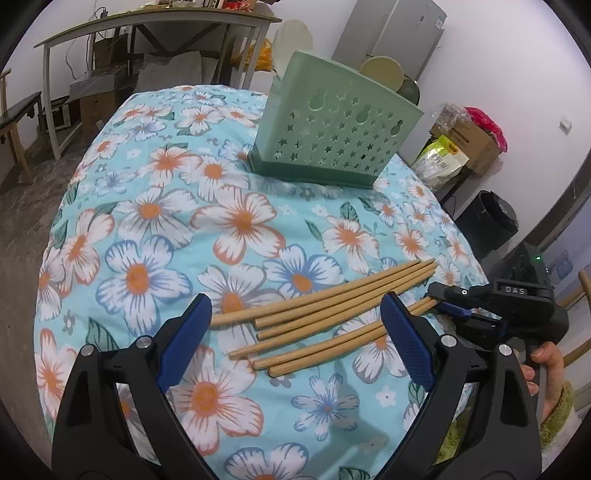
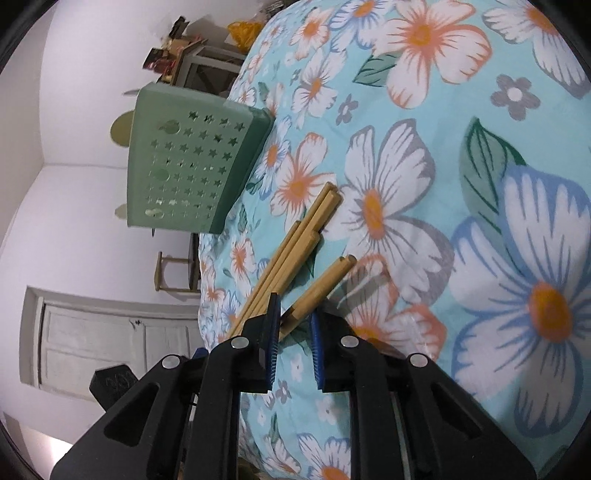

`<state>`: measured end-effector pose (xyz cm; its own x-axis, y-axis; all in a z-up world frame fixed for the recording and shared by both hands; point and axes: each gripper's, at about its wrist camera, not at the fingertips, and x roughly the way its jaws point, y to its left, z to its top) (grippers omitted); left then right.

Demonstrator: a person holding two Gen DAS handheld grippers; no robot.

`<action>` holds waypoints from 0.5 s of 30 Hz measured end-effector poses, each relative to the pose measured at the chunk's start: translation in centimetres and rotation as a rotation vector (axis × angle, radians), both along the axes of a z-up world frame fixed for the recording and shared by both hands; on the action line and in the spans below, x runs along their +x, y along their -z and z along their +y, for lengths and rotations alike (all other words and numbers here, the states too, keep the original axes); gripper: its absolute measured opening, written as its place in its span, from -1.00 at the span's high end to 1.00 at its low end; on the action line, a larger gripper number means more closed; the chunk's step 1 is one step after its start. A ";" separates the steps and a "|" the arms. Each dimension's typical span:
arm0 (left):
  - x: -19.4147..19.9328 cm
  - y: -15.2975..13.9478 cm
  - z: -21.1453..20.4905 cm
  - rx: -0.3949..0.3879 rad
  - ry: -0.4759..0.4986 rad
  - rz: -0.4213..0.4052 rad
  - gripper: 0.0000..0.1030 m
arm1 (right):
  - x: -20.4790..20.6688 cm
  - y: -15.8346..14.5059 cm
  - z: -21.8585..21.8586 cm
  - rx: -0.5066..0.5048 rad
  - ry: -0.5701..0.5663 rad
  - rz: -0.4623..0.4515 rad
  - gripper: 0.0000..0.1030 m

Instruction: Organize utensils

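Several wooden chopsticks (image 1: 332, 314) lie in a loose bundle on the flowered tablecloth (image 1: 155, 206). A green utensil holder (image 1: 336, 125) with star cut-outs stands at the far side of the table. My left gripper (image 1: 295, 332) is open and empty, hovering over the near ends of the chopsticks. My right gripper (image 1: 439, 299) comes in from the right at the chopsticks' far ends. In the right wrist view its jaws (image 2: 295, 325) are narrowed around the tips of two chopsticks (image 2: 321, 288); the others (image 2: 288, 251) lie beside them. The holder also shows in this view (image 2: 188, 162).
The table edge drops off to the left and right. A black bin (image 1: 487, 218), boxes and bags (image 1: 461, 144) stand on the floor at the right. A wooden side table (image 1: 147, 33) stands behind.
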<state>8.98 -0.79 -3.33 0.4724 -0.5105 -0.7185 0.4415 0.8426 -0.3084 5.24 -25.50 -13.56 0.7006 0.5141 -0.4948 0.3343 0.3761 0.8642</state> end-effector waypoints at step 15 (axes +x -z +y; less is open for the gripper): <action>0.0 -0.4 -1.3 0.020 -0.053 0.004 -0.72 | 1.9 -0.6 -0.4 0.026 -0.232 -0.028 0.69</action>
